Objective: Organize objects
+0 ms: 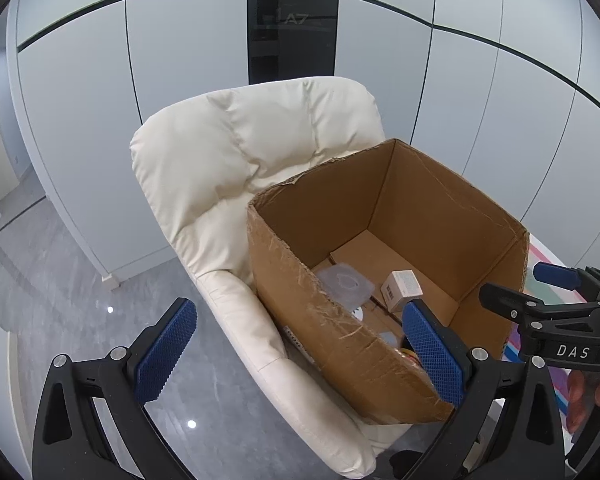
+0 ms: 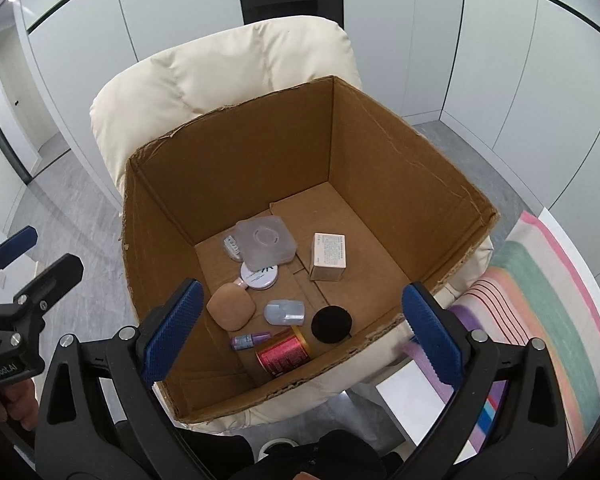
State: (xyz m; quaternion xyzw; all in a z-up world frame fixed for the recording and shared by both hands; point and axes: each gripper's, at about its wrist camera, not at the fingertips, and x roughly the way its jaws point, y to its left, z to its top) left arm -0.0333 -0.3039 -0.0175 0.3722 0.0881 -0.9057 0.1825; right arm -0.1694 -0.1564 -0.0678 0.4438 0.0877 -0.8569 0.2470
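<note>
An open cardboard box (image 2: 380,152) stands on a cream armchair (image 2: 220,64); it also shows in the left wrist view (image 1: 340,336). Inside lie a clear square case (image 2: 266,242), a small beige carton (image 2: 330,256), a white round compact (image 2: 259,276), a tan sponge (image 2: 231,306), a pale blue cap piece (image 2: 285,313), a black round lid (image 2: 331,325), a red tin (image 2: 286,354) and a small purple bottle (image 2: 249,341). My right gripper (image 2: 300,332) is open and empty above the box's near edge. My left gripper (image 1: 300,356) is open and empty at the box's left side.
A striped, multicoloured cloth (image 2: 540,300) covers a surface to the right of the chair. Grey tiled floor (image 1: 60,280) lies left of the chair. White cabinet panels (image 1: 100,100) form the back wall. The right gripper's body (image 1: 560,320) shows at the left view's right edge.
</note>
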